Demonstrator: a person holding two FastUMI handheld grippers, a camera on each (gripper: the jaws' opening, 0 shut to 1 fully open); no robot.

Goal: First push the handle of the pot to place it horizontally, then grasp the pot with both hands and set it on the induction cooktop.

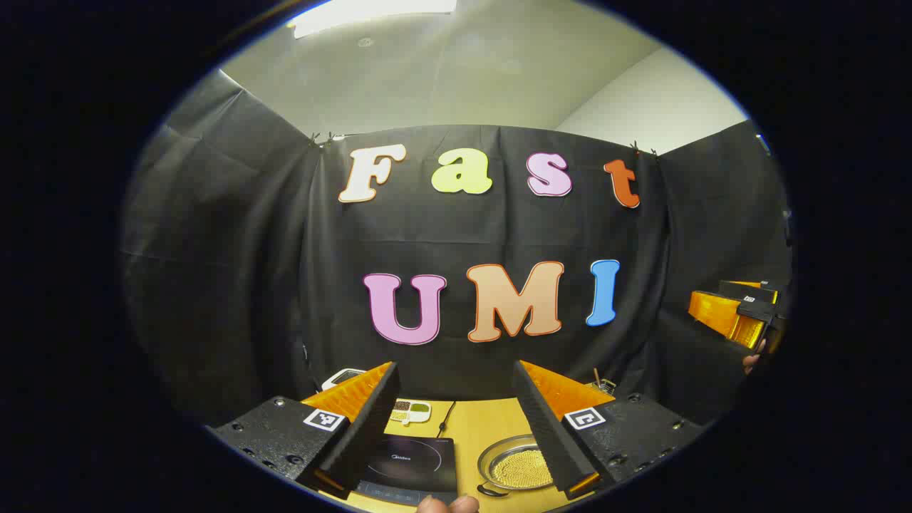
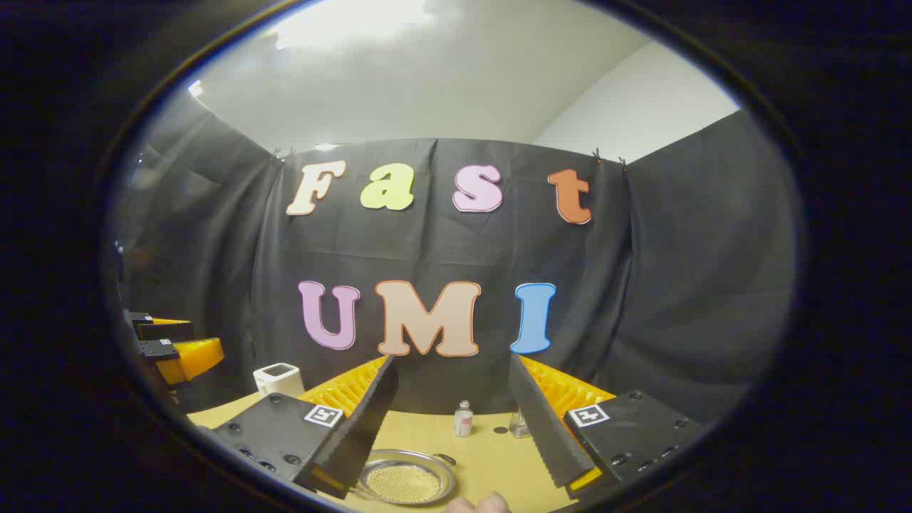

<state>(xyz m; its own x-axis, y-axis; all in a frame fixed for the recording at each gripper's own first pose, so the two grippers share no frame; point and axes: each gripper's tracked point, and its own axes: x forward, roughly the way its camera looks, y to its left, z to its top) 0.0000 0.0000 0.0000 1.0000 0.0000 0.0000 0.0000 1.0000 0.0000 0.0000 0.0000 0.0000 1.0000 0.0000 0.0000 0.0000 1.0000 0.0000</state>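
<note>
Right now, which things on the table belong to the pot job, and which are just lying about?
Job: round metal pot with mesh-like inside; flat black induction cooktop.

Lying about: small divided dish of grains; white boxy device; small clear bottle.

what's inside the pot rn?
The pot holds a bed of small yellowish grains or beads, seen in both gripper views. The right finger of the left tool covers the pot's right side, so that part cannot be checked. No lid on it.
</note>
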